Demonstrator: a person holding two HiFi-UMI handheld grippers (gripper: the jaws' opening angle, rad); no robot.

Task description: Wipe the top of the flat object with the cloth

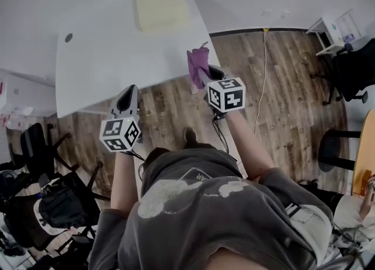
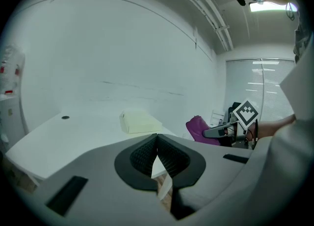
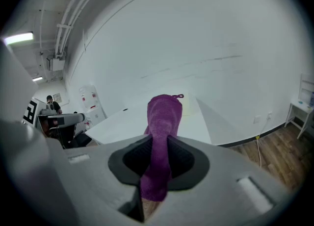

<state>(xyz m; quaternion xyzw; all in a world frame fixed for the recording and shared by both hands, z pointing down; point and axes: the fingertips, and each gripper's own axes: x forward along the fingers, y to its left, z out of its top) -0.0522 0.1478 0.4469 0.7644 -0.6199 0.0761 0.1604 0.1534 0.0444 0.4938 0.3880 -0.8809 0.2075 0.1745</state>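
Right gripper (image 3: 159, 157): your jaws pinch the purple cloth (image 3: 165, 114), free end forward, likely as the wiping face | left gripper (image 2: 157, 146): jaws together, empty, apparently spare | flat pale pad (image 1: 159, 6): on the desk (image 1: 99, 52); cloth well short of the pad, wiping not begun

Cool, even indoor light; a ceiling lamp (image 2: 272, 5) glares top right. Both gripper views bow heavily, corners black; the worktop (image 1: 105, 52) seems somewhat washed out.

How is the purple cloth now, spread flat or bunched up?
Bunched up: the right hand-held gripper is shut on the purple cloth, which sticks out as a narrow roll.
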